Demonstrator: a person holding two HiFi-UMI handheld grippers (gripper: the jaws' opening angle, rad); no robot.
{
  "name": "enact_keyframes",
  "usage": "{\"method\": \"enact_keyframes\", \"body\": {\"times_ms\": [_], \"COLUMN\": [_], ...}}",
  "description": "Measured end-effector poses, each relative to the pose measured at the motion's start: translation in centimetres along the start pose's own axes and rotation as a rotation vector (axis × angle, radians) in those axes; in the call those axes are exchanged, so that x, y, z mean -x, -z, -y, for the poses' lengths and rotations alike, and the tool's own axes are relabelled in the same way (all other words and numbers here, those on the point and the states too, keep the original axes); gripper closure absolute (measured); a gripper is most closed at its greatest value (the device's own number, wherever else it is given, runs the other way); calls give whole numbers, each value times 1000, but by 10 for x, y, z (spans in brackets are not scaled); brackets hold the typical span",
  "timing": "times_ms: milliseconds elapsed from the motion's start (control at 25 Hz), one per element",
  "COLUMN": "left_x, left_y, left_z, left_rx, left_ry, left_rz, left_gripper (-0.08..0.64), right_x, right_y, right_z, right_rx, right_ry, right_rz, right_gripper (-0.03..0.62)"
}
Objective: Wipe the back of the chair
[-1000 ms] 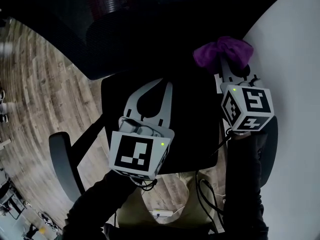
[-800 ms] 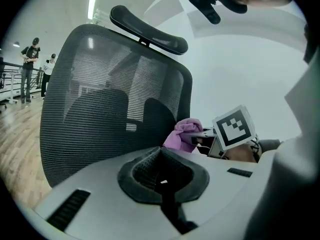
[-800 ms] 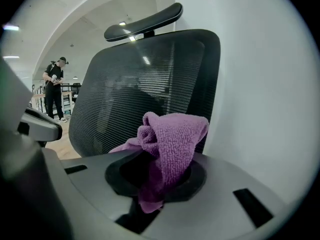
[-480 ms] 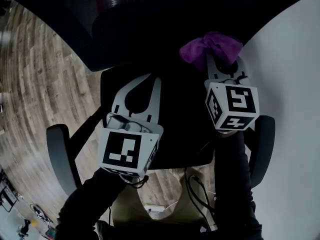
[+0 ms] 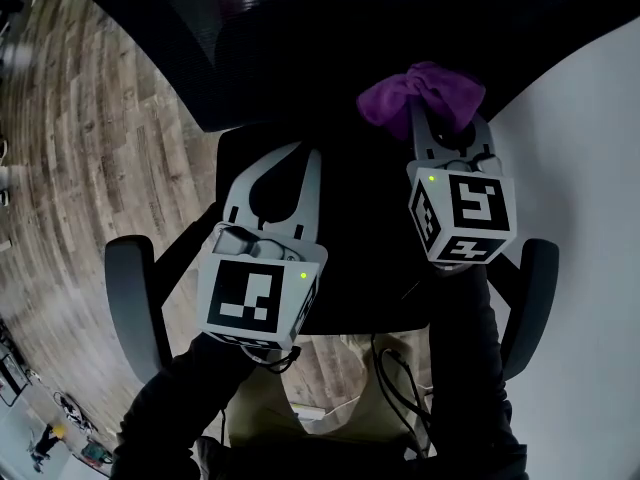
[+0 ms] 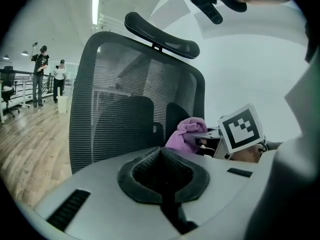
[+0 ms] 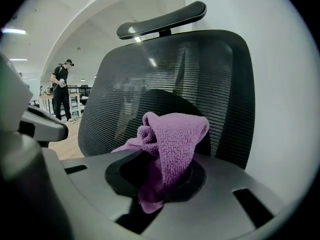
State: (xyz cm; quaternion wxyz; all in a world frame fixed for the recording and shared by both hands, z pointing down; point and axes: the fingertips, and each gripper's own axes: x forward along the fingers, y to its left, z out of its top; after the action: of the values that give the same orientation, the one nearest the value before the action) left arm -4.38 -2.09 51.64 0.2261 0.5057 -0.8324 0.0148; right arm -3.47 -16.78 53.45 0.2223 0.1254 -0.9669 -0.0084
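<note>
The black mesh chair back [image 5: 300, 58] fills the top of the head view, and it stands upright with its headrest [image 6: 162, 34] in both gripper views [image 7: 200, 79]. My right gripper [image 5: 440, 118] is shut on a bunched purple cloth [image 5: 420, 96], held close to the lower part of the back; contact cannot be told. The cloth [image 7: 170, 144] sticks up from the jaws of that gripper [image 7: 165, 159]. My left gripper [image 5: 290, 163] is shut with nothing in it, over the black seat [image 5: 370, 268] and to the left of the right gripper. From the left gripper [image 6: 161, 151] the cloth [image 6: 187, 134] shows at right.
Armrests stand at the left [image 5: 135, 303] and right [image 5: 525, 303] of the seat. A wooden floor [image 5: 90, 168] lies at left and a white wall [image 5: 590, 168] at right. Two people [image 6: 50, 79] stand far off by a railing.
The right gripper with the cloth has moved left and a little up, towards the chair back. The left gripper has shifted slightly left. Both jaws stay shut.
</note>
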Motion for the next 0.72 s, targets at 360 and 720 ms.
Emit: {"method": "enact_keyframes", "body": {"times_ms": [360, 720], "left_x": [15, 36], "left_y": [-4, -1], "left_z": [-30, -56], "left_rx": [62, 76], "left_ry": [-70, -122], "left_rz": [17, 28], "left_gripper": [560, 560], "right_x": [-13, -22], "right_y": [-11, -14], "right_z": [-37, -78], "right_rx": [25, 54], "right_ry": [-50, -114], "right_rz": [2, 6], "right_gripper": [525, 525]}}
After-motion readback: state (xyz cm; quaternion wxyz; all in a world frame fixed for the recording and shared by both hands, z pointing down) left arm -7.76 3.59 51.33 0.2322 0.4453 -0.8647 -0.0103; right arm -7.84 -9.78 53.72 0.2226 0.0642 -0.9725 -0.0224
